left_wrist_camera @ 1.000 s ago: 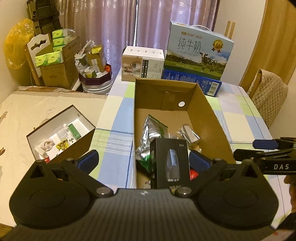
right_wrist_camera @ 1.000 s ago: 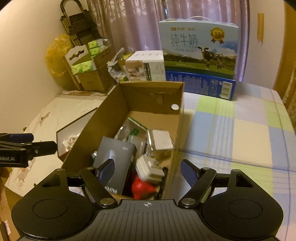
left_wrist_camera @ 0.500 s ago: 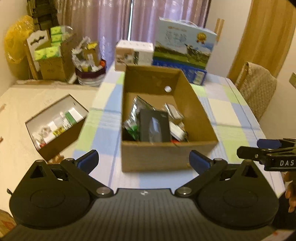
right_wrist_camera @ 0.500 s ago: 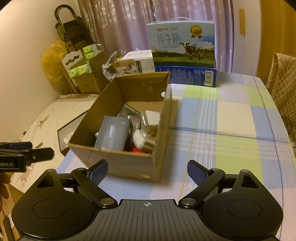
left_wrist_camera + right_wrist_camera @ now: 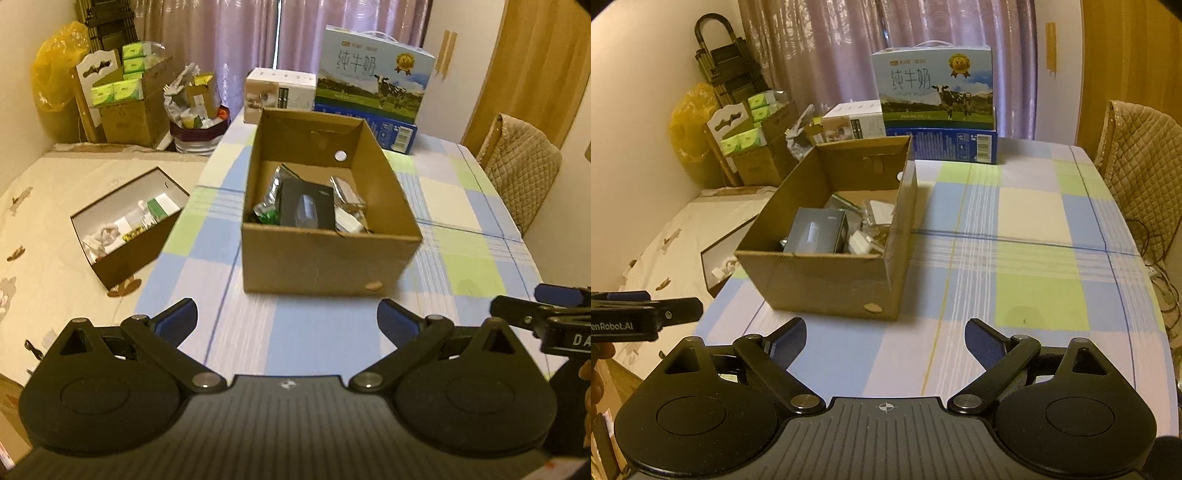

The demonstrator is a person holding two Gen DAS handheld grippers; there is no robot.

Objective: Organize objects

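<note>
An open cardboard box [image 5: 317,262] [image 5: 827,284] stands on the checked tablecloth. Inside lie a black product box [image 5: 306,206] [image 5: 816,234], a silver-green foil packet [image 5: 271,195], a white charger [image 5: 862,242] and other small items. My left gripper [image 5: 286,319] hovers open and empty in front of the box's near wall. My right gripper [image 5: 884,338] is also open and empty, near the box's front right corner. Each gripper shows at the edge of the other's view.
A milk carton case [image 5: 373,86] [image 5: 936,86] on a blue box and a white box [image 5: 280,94] stand at the table's far end. A dark tray of small items [image 5: 129,229] lies on the bed to the left. A padded chair [image 5: 517,162] stands on the right.
Both grippers have pulled back and up from over the cardboard box, which now sits farther ahead. Both stayed open and empty.
</note>
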